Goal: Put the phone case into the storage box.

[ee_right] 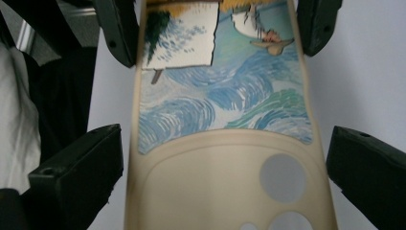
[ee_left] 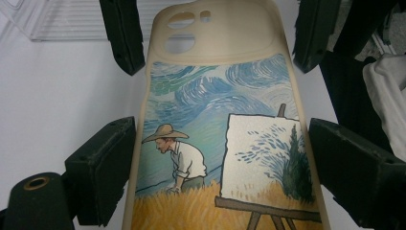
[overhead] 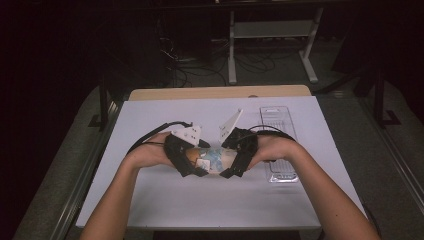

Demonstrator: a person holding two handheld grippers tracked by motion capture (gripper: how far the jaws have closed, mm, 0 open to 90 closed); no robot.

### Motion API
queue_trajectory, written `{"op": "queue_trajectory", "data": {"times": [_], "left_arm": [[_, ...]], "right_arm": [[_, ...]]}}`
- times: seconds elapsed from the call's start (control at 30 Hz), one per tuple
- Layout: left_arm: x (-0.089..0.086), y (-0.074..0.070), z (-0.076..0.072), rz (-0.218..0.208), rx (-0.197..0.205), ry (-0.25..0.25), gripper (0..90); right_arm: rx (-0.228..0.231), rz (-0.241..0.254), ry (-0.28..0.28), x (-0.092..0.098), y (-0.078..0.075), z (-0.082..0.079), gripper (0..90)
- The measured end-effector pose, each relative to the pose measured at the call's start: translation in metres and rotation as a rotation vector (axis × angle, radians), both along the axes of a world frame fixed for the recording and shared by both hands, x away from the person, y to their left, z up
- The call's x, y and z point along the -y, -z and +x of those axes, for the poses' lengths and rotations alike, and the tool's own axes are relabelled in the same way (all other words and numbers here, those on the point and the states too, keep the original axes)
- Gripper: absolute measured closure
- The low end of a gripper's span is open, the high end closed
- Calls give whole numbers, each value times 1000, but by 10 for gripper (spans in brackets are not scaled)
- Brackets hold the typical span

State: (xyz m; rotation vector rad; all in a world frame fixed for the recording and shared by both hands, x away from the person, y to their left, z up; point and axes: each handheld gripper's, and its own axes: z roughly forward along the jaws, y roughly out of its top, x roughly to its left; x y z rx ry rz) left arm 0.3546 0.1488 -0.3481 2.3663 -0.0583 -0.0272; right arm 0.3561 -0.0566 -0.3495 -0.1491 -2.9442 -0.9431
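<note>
1. Hands are meeting over the middle of the white table, with the person's forearms coming in from the near edge.
2. The left gripper and the right gripper are facing each other, and a phone case is lying lengthwise between them, just above the tabletop.
3. In the left gripper view, the phone case is running straight away from the camera, its cream camera-cutout end at the far side.
4. Its printed back is showing a painter in a straw hat bending in a yellow field beside an easel, under swirling blue sky.
5. The left gripper's jaws are standing on either side of the case's painted end, hugging its long edges; the left one is touching the rim, while the right one is sitting just beside it, so I cannot tell whether the grip is firm.
6. In the right gripper view, the phone case is showing its cutout end nearest, picture upside down.
7. The right gripper's jaws are sitting apart from the case's edges, with slivers of table visible between; they are spread wider than the case and gripping nothing.
8. A clear plastic tray is lying on the table to the right, partly under the person's right hand.
</note>
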Motion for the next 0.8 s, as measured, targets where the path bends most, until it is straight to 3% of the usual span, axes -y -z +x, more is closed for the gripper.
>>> {"op": "queue_trajectory", "data": {"times": [0.27, 0.8], "left_arm": [[0, 0, 0, 1, -4, -6, 116], [1, 1, -1, 1, -7, -1, 116]], "right_arm": [[21, -47, -17, -3, 5, 1, 37], [26, -59, -42, -4, 4, -1, 89]]}}
